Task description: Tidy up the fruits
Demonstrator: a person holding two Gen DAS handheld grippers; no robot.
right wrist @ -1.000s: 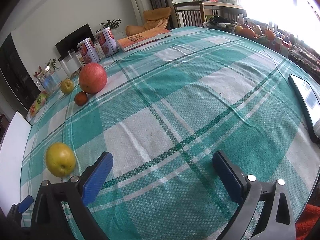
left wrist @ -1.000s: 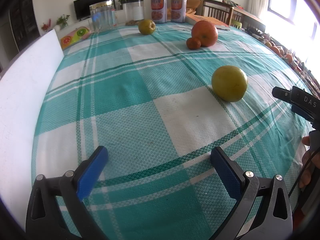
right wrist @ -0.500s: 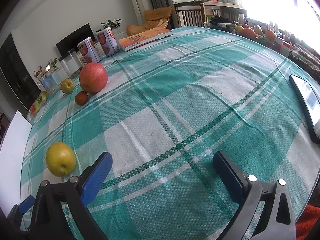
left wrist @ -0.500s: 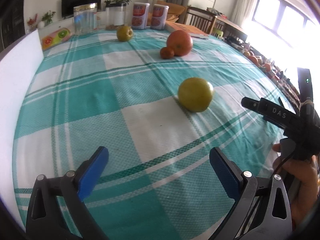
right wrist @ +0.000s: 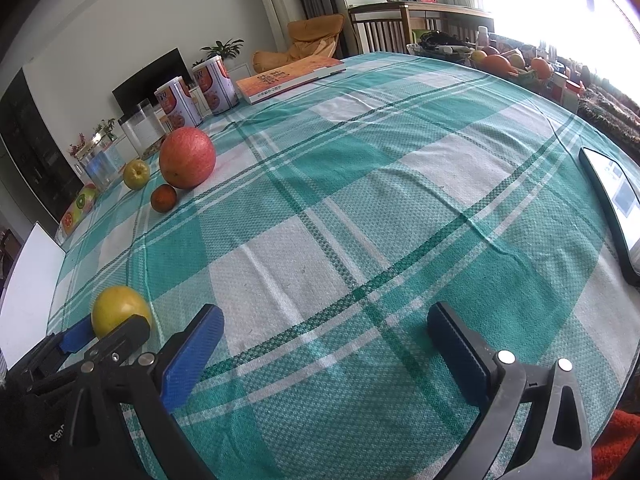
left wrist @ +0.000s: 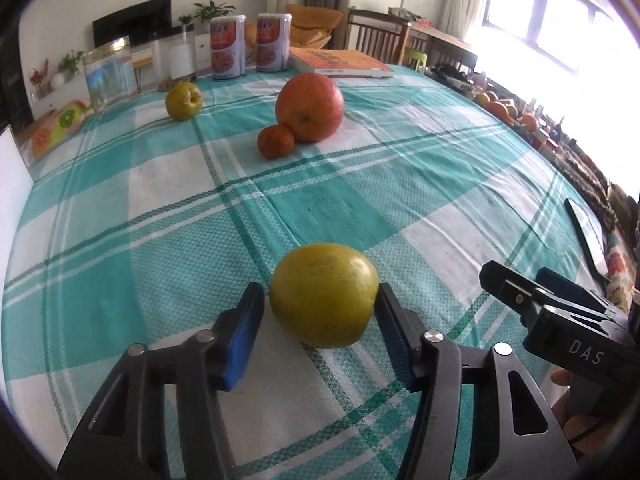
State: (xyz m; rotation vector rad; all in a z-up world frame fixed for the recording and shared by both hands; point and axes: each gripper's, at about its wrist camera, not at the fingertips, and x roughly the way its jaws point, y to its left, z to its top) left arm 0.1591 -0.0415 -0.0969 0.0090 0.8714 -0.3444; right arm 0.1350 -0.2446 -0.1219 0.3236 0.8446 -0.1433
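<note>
A yellow fruit (left wrist: 323, 294) sits on the teal checked tablecloth (left wrist: 160, 248) between the blue pads of my left gripper (left wrist: 320, 304). The right pad touches it; the left pad shows a thin gap. The same fruit (right wrist: 120, 310) shows at the lower left of the right wrist view, inside the left gripper (right wrist: 102, 330). My right gripper (right wrist: 326, 334) is open and empty above the cloth. Farther back stand a big red-orange fruit (left wrist: 310, 106), a small mandarin (left wrist: 276, 141) against it, and a green apple (left wrist: 184, 101).
Two cans (left wrist: 250, 46), glass jars (left wrist: 110, 72) and an orange book (left wrist: 344, 63) line the far edge. A white board (left wrist: 12, 168) stands at the left. A tablet (right wrist: 612, 208) lies at the right edge. A bowl of fruit (right wrist: 508, 65) sits beyond the table.
My left gripper moved forward and right to the yellow fruit and its jaws closed in around it. My right gripper stayed put and open.
</note>
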